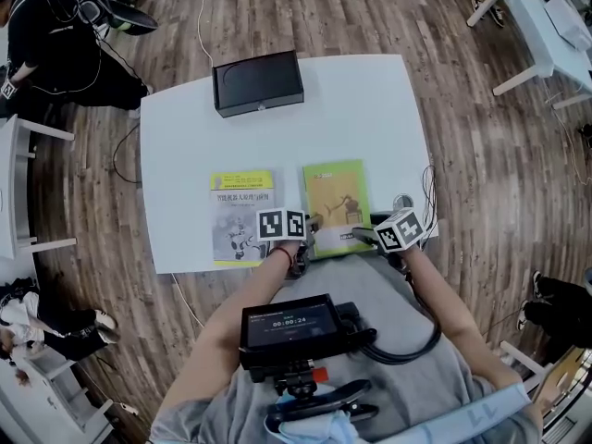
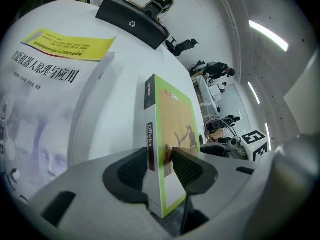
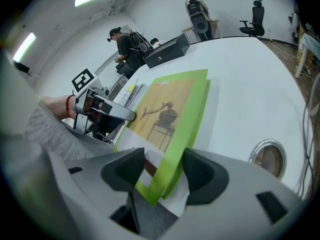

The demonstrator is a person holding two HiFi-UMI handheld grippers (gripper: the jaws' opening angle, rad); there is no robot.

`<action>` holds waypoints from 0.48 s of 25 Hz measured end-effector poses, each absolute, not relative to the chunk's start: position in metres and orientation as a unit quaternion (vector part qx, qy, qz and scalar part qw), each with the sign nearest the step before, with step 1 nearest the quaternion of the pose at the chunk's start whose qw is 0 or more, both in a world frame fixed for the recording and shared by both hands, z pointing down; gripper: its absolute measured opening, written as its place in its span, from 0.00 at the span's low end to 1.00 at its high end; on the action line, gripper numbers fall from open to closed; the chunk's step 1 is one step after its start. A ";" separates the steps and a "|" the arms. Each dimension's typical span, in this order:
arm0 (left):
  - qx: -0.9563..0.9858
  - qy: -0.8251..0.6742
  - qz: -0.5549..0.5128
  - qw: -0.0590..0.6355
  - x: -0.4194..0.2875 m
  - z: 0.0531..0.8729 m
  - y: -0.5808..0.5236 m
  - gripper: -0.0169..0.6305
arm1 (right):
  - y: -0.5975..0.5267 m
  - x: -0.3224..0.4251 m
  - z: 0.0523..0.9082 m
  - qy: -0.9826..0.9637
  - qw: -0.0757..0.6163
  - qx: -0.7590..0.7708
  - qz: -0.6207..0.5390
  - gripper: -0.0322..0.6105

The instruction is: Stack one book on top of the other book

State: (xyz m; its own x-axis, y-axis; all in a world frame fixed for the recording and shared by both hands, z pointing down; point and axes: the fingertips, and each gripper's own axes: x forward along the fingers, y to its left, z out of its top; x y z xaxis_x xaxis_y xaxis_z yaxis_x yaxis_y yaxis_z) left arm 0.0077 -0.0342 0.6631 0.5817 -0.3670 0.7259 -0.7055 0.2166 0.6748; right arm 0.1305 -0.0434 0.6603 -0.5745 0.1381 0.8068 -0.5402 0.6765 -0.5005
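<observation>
Your left gripper (image 2: 161,160) and right gripper (image 3: 164,168) pinch the green book (image 1: 335,197) just by its edge between their fingers, so it can droop and slip out short of the yellow book (image 1: 242,213).

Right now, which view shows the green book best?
The head view: the green book shows nearly whole from above, right of the yellow-banded book. The left gripper view shows mostly its spine, clamped in the left gripper. The right gripper view shows its cover slanted, a near corner in the right gripper.
</observation>
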 end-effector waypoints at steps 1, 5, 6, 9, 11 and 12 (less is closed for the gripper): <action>0.613 -0.434 0.133 0.647 0.007 0.663 -0.034 0.27 | -0.043 0.130 0.660 -0.801 0.444 0.124 0.383 0.44; 0.634 -0.422 0.135 0.633 0.008 0.654 -0.037 0.27 | -0.045 0.132 0.656 -0.811 0.445 0.122 0.360 0.44; 0.644 -0.418 0.136 0.626 0.009 0.649 -0.037 0.27 | -0.048 0.134 0.655 -0.815 0.447 0.124 0.348 0.44; 0.676 -0.408 0.142 0.597 0.006 0.630 -0.035 0.30 | -0.064 0.141 0.646 -0.827 0.445 0.148 0.311 0.44; 0.697 -0.406 0.131 0.576 0.001 0.615 -0.032 0.30 | -0.080 0.143 0.632 -0.840 0.425 0.167 0.294 0.44; 0.705 -0.406 0.116 0.569 -0.002 0.606 -0.031 0.30 | -0.088 0.142 0.622 -0.848 0.410 0.174 0.288 0.44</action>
State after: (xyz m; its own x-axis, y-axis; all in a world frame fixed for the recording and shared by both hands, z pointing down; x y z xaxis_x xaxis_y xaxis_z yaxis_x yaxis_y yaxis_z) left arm -0.0017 -0.0314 0.6061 0.6433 -0.4403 0.6263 -0.7050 -0.0218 0.7089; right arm 0.1422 -0.0875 0.6221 -0.6026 -0.0587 0.7959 -0.5310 0.7740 -0.3450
